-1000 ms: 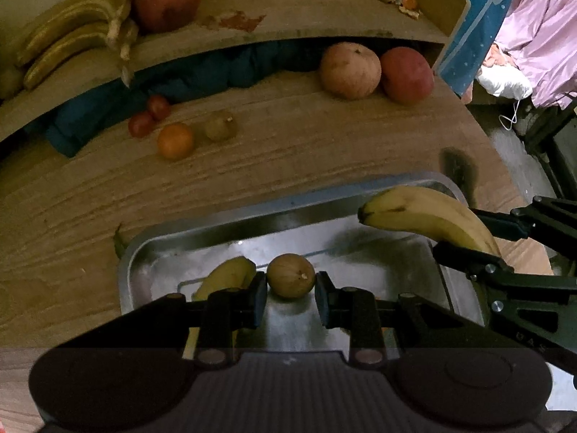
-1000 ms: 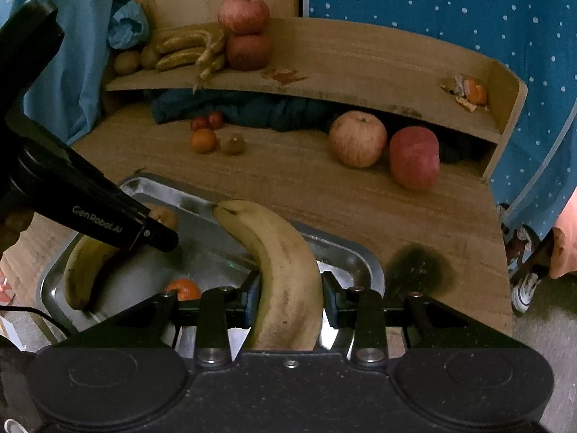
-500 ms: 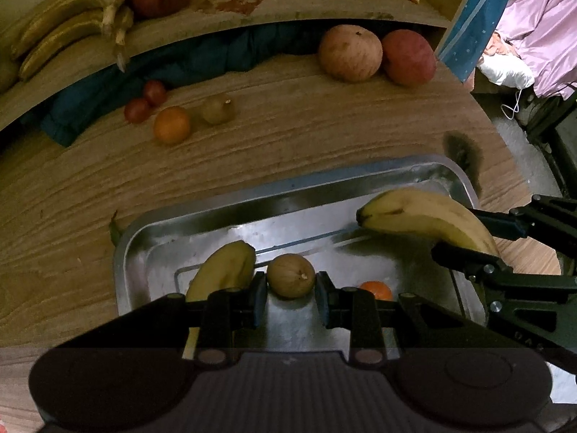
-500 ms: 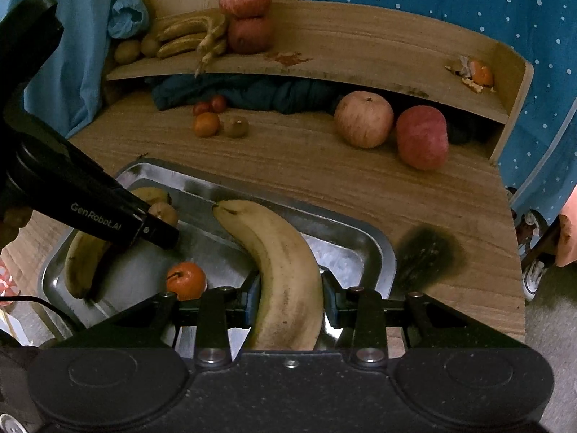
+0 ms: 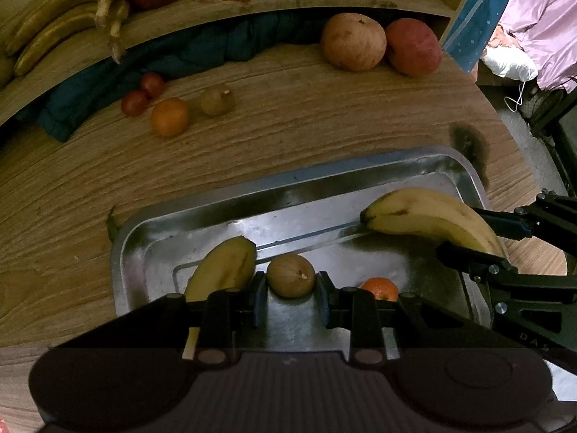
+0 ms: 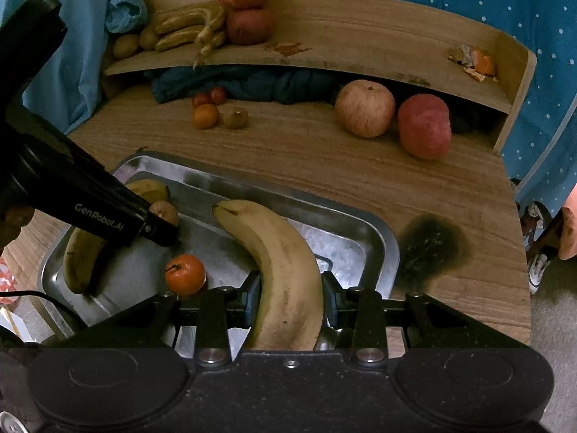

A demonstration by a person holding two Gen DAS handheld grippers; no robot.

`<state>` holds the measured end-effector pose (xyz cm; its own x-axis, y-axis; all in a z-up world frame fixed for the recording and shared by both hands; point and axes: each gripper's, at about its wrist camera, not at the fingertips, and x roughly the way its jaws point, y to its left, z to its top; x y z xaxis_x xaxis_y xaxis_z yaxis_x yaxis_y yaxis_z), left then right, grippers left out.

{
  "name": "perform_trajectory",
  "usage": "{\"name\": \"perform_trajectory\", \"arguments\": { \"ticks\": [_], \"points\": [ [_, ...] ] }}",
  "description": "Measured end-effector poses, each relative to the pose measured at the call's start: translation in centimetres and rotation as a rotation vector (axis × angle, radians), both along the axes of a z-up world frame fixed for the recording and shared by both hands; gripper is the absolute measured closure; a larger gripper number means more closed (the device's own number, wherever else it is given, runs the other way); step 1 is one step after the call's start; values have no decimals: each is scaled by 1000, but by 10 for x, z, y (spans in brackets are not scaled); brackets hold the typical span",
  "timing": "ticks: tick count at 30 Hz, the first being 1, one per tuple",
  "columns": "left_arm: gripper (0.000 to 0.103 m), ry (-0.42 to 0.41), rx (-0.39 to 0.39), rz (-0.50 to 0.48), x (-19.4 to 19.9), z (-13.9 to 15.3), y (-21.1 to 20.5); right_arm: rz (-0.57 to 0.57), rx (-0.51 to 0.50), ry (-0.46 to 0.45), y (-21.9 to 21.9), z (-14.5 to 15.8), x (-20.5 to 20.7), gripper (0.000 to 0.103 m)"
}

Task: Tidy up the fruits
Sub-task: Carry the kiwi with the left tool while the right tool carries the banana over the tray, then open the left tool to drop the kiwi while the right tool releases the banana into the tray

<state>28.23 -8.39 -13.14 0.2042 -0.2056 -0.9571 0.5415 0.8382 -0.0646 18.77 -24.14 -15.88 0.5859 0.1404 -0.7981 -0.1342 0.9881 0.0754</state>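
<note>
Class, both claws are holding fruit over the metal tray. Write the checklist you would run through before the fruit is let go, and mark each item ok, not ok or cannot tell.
1. Left claw grips the small brown fruit from both sides: ok.
2. Right claw grips the banana on both sides: ok.
3. Brown fruit is above the metal tray, not the table: ok.
4. Banana tip is inside the tray rim: ok; its rear end is hidden behind the claw: cannot tell.
5. Bare tray floor lies under the banana, apart from the orange and the other banana: ok.
6. Either fruit already touching the tray floor: cannot tell.
</note>
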Motion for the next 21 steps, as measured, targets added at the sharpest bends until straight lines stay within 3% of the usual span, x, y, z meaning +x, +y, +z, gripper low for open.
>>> {"name": "perform_trajectory", "arguments": {
  "ticks": [13,21],
  "points": [
    [68,7,-8,2,2,-1,1,6,4,-4,0,3,3,63],
    [49,14,-42,-27,1,10,3,-25,-6,-29,-2,11,3,46]
  ]
}}
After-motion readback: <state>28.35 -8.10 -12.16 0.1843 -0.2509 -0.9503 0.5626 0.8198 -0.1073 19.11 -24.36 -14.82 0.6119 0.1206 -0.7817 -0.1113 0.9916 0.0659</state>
